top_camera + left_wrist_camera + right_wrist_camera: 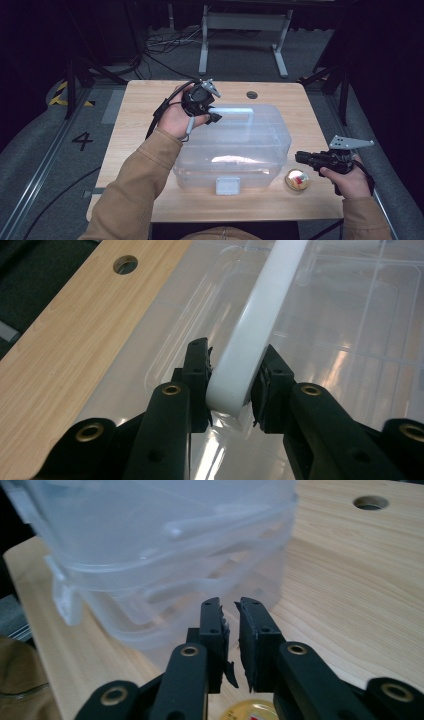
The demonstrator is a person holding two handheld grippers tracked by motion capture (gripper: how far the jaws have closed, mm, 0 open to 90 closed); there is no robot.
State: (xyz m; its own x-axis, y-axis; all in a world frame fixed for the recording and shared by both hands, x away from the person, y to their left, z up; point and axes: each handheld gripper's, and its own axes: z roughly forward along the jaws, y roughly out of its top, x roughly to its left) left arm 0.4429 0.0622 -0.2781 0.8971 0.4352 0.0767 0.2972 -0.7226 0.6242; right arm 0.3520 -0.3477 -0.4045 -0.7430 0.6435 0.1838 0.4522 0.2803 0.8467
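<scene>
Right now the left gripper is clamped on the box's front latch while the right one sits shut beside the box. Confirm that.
Not quite. The left gripper is clamped on the white handle on top of the box, not the front latch; the left gripper view shows it. The right gripper does sit nearly shut beside the box.

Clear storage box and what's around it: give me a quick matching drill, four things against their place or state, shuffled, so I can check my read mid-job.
Things:
1. white handle
2. left tool
3. right tool
4. small round tin

Places or states:
A. on the table, right of the clear storage box
B. nearly shut, nothing between its jaws
C. on the box lid, pinched from both sides
D. clamped on the handle

Pairs: 1-C, 2-D, 3-B, 4-A
</scene>
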